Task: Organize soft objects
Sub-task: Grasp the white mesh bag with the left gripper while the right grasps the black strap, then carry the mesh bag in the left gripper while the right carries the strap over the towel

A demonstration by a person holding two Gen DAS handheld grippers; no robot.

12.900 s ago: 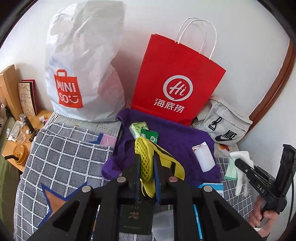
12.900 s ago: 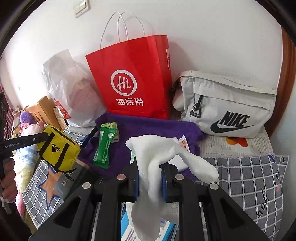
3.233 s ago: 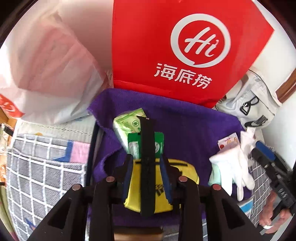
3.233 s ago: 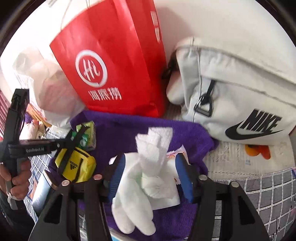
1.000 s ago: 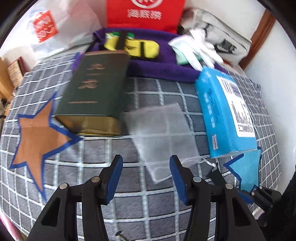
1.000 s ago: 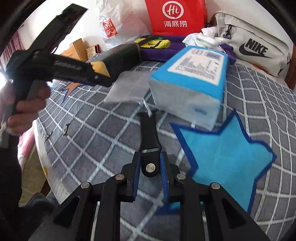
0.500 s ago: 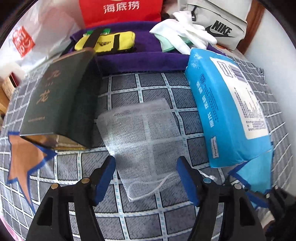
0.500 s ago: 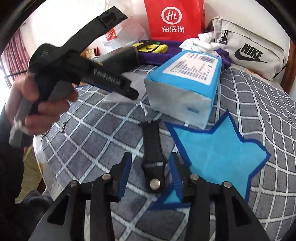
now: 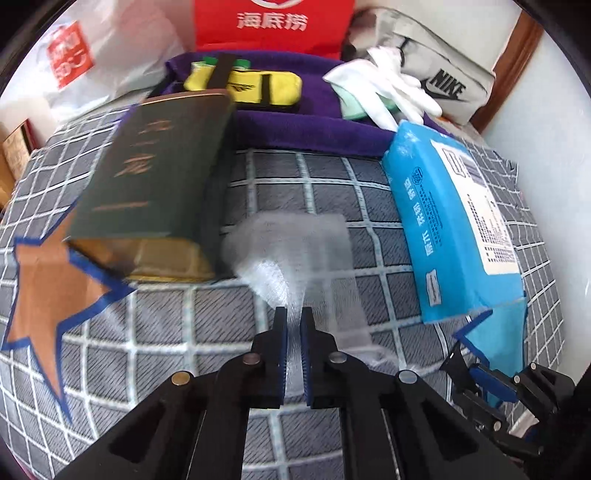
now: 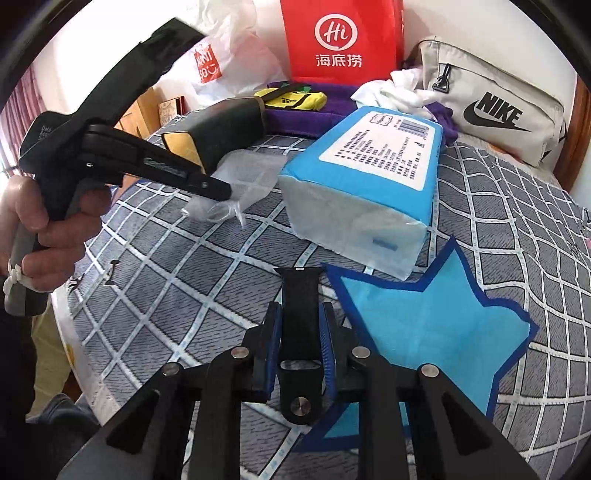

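My left gripper (image 9: 294, 314) is shut on the near edge of a white mesh bag (image 9: 295, 251) and lifts it off the checked bedcover (image 9: 155, 332); it shows from the side in the right wrist view (image 10: 221, 192), with the bag (image 10: 243, 177) hanging from it. My right gripper (image 10: 299, 314) has its jaws closed around a black watch strap (image 10: 298, 332) that lies on the cover. A yellow pouch (image 9: 251, 86) and white gloves (image 9: 391, 88) lie on a purple towel (image 9: 314, 125) at the back.
A dark green box (image 9: 155, 184) lies left of the mesh bag, a blue tissue pack (image 9: 454, 221) to its right. A red paper bag (image 9: 273, 22), a white plastic bag (image 9: 70, 55) and a grey Nike bag (image 9: 443, 81) stand against the wall.
My left gripper has closed on the mesh bag's near edge and raised it. My right gripper's jaws have narrowed from wide open onto the black strap.
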